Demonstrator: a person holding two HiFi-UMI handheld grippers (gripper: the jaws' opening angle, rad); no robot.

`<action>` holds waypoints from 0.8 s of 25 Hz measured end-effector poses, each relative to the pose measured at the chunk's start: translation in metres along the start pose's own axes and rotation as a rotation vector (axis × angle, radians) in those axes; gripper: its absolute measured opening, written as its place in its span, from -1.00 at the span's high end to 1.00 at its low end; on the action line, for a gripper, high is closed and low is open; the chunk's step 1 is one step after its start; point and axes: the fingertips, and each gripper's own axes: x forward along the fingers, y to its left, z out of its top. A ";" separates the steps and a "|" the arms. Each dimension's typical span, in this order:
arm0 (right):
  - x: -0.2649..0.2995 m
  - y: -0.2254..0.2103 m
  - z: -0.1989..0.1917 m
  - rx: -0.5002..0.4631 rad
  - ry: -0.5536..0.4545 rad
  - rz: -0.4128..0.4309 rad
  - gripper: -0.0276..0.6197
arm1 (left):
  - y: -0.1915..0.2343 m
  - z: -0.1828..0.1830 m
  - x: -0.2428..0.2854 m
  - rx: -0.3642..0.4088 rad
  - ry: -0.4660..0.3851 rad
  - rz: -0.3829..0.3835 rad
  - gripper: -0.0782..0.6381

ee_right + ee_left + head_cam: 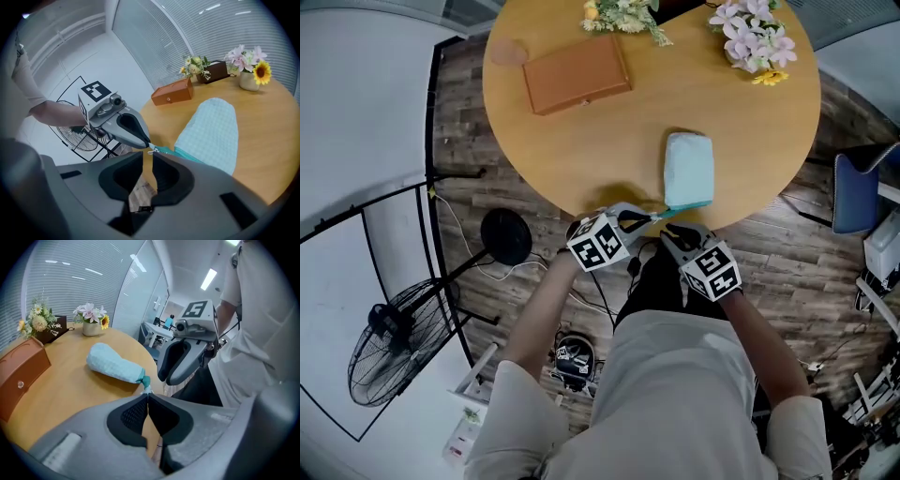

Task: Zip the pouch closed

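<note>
A light blue quilted pouch [689, 169] lies on the round wooden table [581, 141], its teal zipper end at the near edge. My left gripper [649, 218] is shut on the small silver zipper pull [146, 390] at that end; in the left gripper view its pads [136, 413] meet just behind the pull. My right gripper [670, 236] hangs beside it off the table's rim. A narrow gap stands between its jaws, nothing in it, and through that gap only table edge and floor show in the right gripper view. The pouch [211, 133] lies just beyond its tips.
A brown wooden box [577, 73] and two bunches of flowers [755, 33] stand at the far side of the table. On the floor are a fan [394, 347], a black round stand base [506, 236] with cables, and a blue chair [858, 192] at the right.
</note>
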 end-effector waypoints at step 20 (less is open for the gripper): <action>-0.024 -0.015 0.005 -0.016 -0.047 -0.165 0.55 | -0.021 0.047 0.005 -0.229 -0.170 -0.074 0.72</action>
